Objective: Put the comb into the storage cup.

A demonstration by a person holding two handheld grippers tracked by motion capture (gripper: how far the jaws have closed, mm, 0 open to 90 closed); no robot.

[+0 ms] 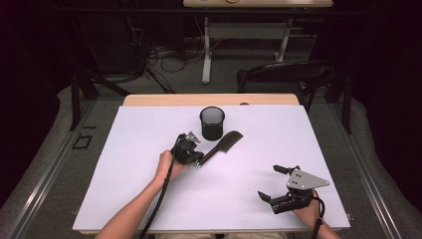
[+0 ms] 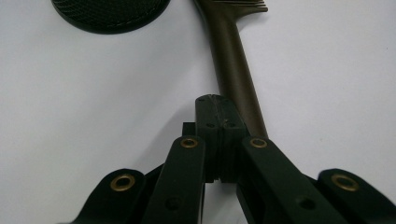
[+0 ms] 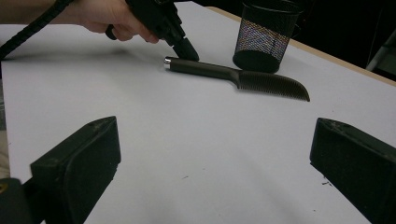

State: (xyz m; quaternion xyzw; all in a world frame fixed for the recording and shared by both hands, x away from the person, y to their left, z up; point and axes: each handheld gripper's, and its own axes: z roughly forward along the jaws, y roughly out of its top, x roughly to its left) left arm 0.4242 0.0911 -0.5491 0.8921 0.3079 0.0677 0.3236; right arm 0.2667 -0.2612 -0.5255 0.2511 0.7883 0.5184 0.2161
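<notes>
A dark comb with a long handle lies flat on the white table sheet, its teeth toward the black mesh cup. My left gripper is shut, tips down at the butt end of the handle. In the left gripper view the closed jaws sit just left of the handle, with nothing between the pads. The right gripper view shows the left gripper's tip right behind the comb. My right gripper stands open near the front right of the table, jaws empty.
The mesh cup stands upright just behind the comb. A black chair and a desk frame stand beyond the table's far wooden edge. Cables trail from both grippers toward the front edge.
</notes>
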